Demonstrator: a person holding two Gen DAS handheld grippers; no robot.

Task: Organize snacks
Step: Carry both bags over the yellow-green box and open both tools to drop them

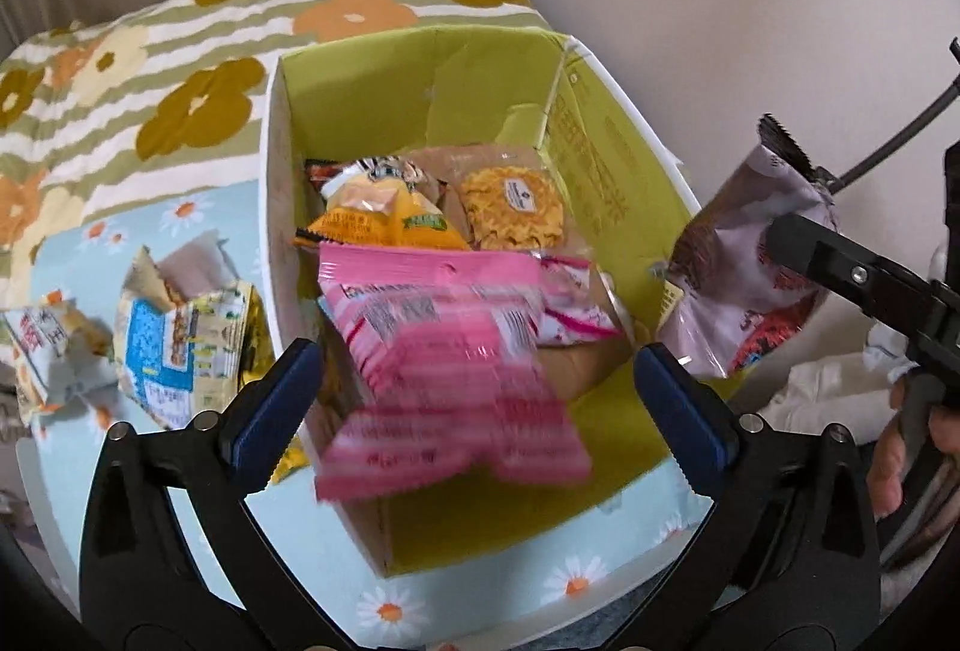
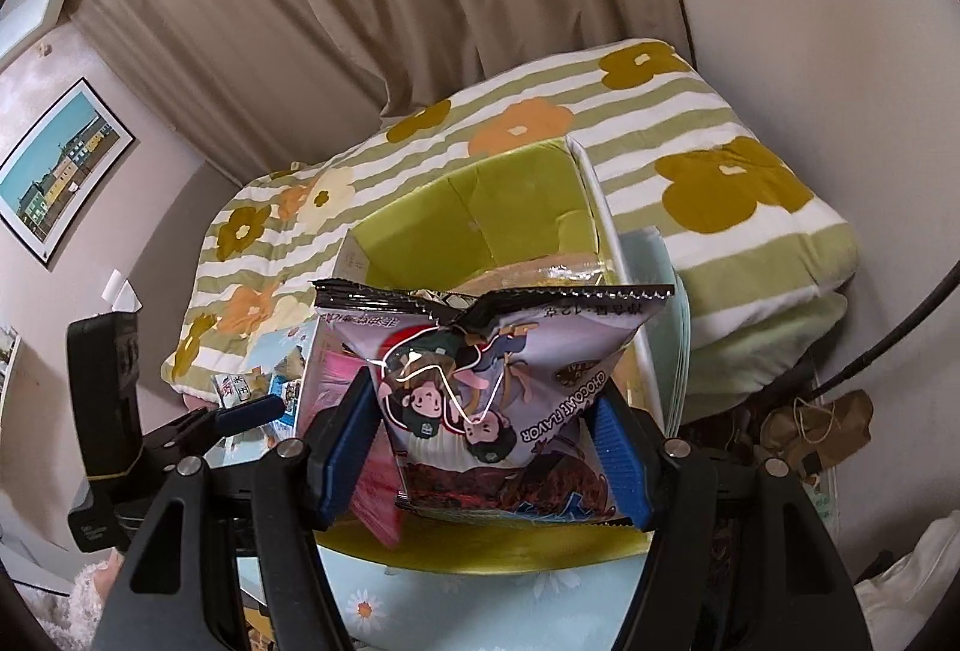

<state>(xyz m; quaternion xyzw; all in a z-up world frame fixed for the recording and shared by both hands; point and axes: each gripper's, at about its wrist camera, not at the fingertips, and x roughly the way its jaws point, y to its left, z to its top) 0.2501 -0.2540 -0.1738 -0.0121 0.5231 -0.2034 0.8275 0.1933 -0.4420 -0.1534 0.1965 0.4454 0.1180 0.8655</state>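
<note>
While the left gripper (image 1: 477, 393) hovers with its jaws wide apart over the near end of the box (image 1: 282, 207), a pink packet (image 1: 444, 363) lies between and just beyond its fingers, touching neither. That packet is smeared by motion blur, so its print cannot be read; its long axis runs near to far, the near end hanging over the box's near wall. Farther in lie an orange packet (image 1: 384, 219) and a round yellow snack (image 1: 513, 207) in clear wrap, partly buried under the pink one. Left of the box, on the daisy cloth (image 1: 198, 213), sit two more packets (image 1: 180, 339), the leftmost cut off by the lens edge.

At the right, the right gripper (image 2: 486, 447) is clamped on a lilac chocolate packet (image 2: 498, 387), both pads pressing its sides. It stands upright, crimped black seam at the top, long axis vertical, just above the box's near right corner. Its lower edge hides behind the fingers, and it blocks most of the box's contents in the right wrist view.
</note>
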